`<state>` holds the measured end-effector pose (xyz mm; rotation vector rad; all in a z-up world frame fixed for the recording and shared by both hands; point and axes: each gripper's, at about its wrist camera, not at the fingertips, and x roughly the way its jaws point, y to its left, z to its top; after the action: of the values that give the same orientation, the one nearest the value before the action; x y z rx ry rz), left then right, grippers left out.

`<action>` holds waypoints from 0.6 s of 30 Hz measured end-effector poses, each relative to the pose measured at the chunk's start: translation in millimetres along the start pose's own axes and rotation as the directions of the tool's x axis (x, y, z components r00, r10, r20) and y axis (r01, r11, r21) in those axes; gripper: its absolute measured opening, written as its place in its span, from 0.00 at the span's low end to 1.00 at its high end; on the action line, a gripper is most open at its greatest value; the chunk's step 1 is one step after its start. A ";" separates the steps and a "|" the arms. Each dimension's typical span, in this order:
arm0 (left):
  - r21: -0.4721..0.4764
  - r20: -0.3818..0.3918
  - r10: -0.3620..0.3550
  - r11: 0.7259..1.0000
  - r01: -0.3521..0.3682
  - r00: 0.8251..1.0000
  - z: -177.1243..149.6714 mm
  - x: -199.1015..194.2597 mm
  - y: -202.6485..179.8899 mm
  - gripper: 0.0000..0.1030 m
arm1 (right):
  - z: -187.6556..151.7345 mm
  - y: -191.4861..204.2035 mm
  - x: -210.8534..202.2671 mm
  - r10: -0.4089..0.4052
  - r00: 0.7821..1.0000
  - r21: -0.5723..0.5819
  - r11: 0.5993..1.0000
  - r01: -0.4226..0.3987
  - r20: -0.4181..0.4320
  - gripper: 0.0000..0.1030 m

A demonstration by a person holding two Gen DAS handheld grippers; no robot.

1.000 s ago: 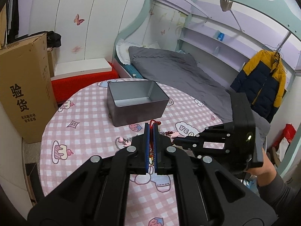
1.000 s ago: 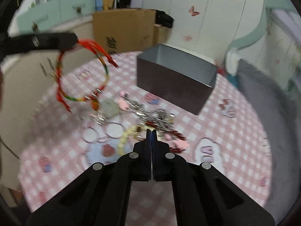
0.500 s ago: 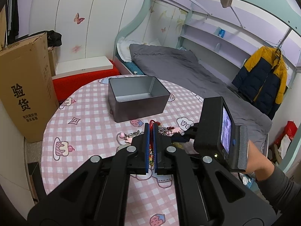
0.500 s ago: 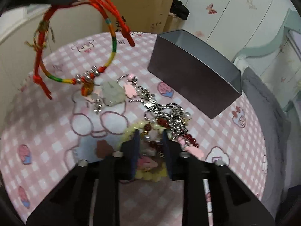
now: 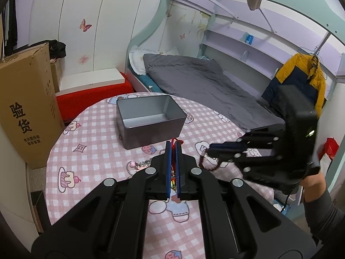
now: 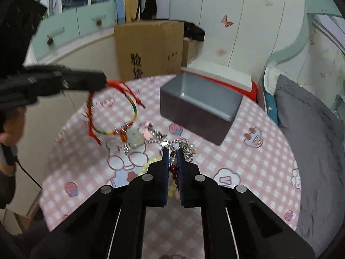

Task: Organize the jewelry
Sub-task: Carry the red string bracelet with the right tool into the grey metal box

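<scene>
Round table under a pink-and-white checked cloth printed with cartoon cupcakes and bears. Open grey metal tin stands on it toward 12 o'clock in the left wrist view, empty as far as can be seen. Loose jewelry pile lies on the cloth near table centre, at about 7 o'clock from the tin in the right wrist view: silver chains, a pale green pendant, a pink charm, a yellow bead bracelet.
</scene>
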<state>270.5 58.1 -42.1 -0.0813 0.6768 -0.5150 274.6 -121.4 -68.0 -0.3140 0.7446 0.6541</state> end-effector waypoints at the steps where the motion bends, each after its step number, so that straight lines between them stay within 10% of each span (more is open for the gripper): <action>1: 0.000 0.001 -0.007 1.000 0.007 1.000 1.3 -0.3 -1.0 0.03 | 1.9 0.0 -5.5 0.006 1.000 0.002 1.000 -0.006 0.011 0.06; 18: 0.008 0.031 0.026 1.000 -0.026 0.999 77.2 50.6 5.3 0.03 | 70.4 -37.7 0.7 -0.081 0.979 0.138 0.989 0.056 0.187 0.06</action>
<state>353.8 31.2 -12.2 -0.0720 0.6446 -0.4909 336.3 -115.8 -17.7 -0.1516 0.5860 0.5582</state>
